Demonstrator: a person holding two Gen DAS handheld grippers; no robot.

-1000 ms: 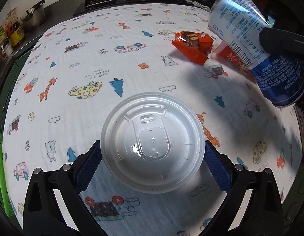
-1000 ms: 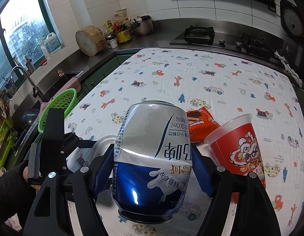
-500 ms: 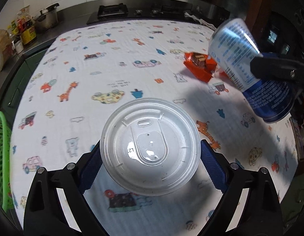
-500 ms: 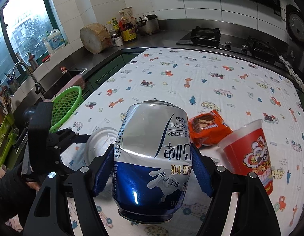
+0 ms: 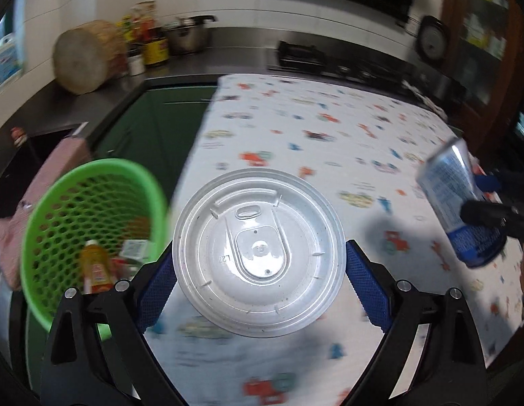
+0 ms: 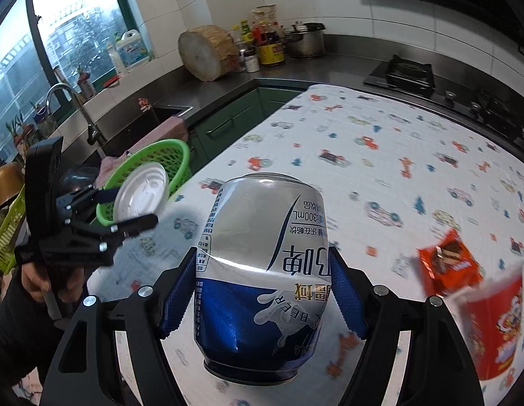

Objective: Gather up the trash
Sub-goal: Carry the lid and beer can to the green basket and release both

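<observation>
My left gripper [image 5: 260,280] is shut on a white plastic cup lid [image 5: 258,250] and holds it in the air at the table's left edge, beside the green mesh basket [image 5: 55,209]. The lid [image 6: 140,198] and basket [image 6: 174,155] also show in the right wrist view. My right gripper [image 6: 262,291] is shut on a dented silver-and-blue beer can [image 6: 262,264], held above the patterned tablecloth [image 6: 380,155]. The can [image 5: 461,203] shows at the right of the left wrist view. An orange snack wrapper [image 6: 448,264] and a red paper cup [image 6: 492,324] sit on the cloth at the right.
The basket holds a small bottle [image 5: 96,264] and some scraps. A pink cloth [image 5: 52,172] lies behind it by the sink [image 6: 153,118]. A wood block [image 6: 208,50], jars and a pot stand on the counter. A stove [image 6: 407,74] is beyond the table.
My left gripper has swung left with the lid, from over the table to beside the green basket. The right gripper has also turned left with the can; wrapper and cup now sit further right.
</observation>
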